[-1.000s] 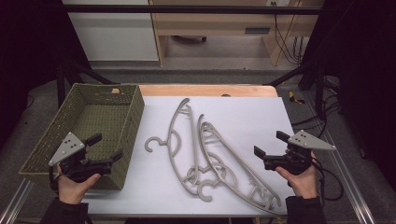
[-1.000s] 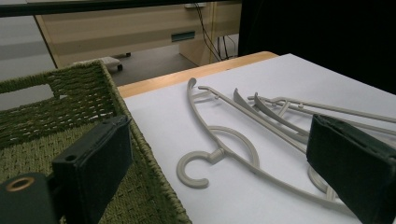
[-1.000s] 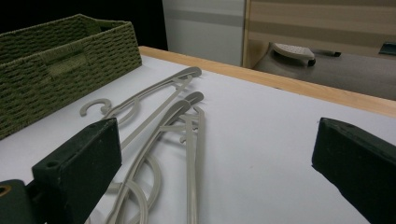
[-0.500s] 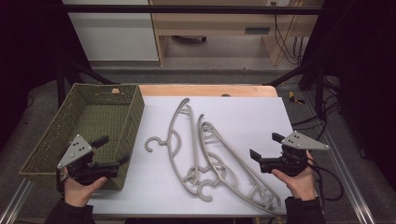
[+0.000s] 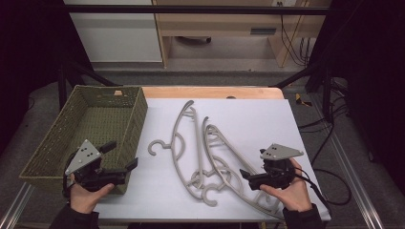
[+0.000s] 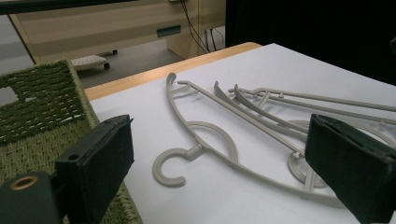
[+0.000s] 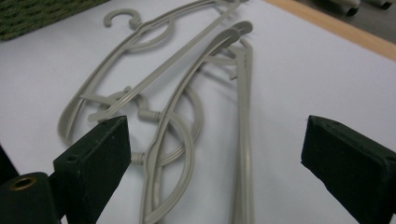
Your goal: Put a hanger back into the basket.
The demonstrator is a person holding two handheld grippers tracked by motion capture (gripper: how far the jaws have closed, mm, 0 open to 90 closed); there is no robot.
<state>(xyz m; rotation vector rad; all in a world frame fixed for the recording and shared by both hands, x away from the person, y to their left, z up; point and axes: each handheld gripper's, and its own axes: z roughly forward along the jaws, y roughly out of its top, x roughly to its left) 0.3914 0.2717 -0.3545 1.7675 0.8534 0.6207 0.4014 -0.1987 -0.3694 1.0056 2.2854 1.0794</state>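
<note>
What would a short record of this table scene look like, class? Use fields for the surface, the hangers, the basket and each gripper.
surface: white table top with a wooden far edge
hangers: three grey plastic hangers, overlapping, lying flat mid-table
basket: green woven basket at the table's left edge, nothing visible inside
left gripper: left gripper beside the basket's near corner, jaws open, holding nothing
right gripper: right gripper at the hangers' near right end, jaws open, just closing slightly, a hanger's arm lying between them

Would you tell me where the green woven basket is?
In the high view, the basket sits at the table's left edge, beside the grey hangers, just beyond the left gripper.
</note>
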